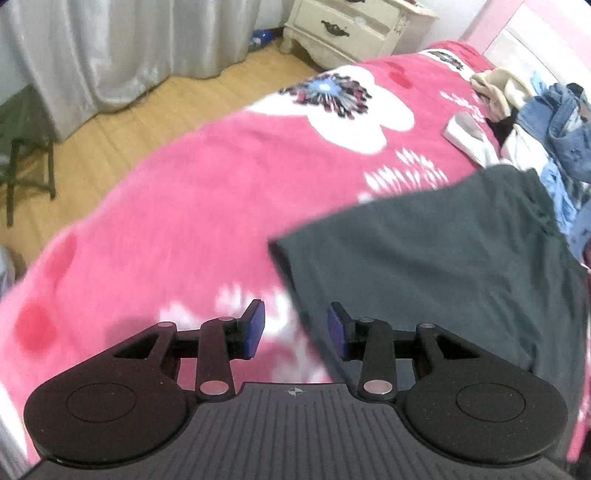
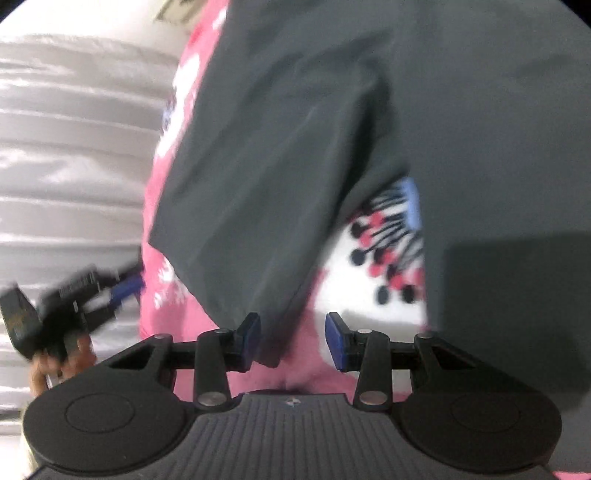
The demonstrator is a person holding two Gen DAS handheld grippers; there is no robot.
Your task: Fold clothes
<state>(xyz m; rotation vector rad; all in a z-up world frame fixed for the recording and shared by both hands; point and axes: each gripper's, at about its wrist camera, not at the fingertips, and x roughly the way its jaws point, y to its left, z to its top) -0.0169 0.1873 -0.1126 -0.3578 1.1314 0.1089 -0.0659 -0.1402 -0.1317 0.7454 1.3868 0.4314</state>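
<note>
A: Well, start big: the bed [image 1: 155, 221] under its pink flowered blanket fills most of the left wrist view, with wood floor and a curtain at the upper left and a cream nightstand [image 1: 351, 29] at the top.

B: And the dark grey garment [image 1: 424, 266]?

A: It lies flat on the blanket at the lower right of that view, its long axis running from lower centre up toward the right edge. A pile of unfolded clothes [image 1: 546, 122], denim and pale pieces, sits at the upper right, just beyond it.

B: Which gripper is nearer?

A: Judging from both views, the right gripper [image 2: 293, 339]. In its own camera the garment's sleeve [image 2: 258, 206] hangs down the middle of the frame, its hem corner right at the left finger. The left gripper [image 1: 296, 332] is off the garment's left edge, over bare blanket.

B: Are the fingers holding anything?

A: No. Both pairs are spread wide with nothing between the blue pads. The left gripper also shows blurred at the lower left of the right wrist view.

B: So the next move?

A: Probably pinching the sleeve, which lies straight ahead and slightly left of the right fingers.
</note>
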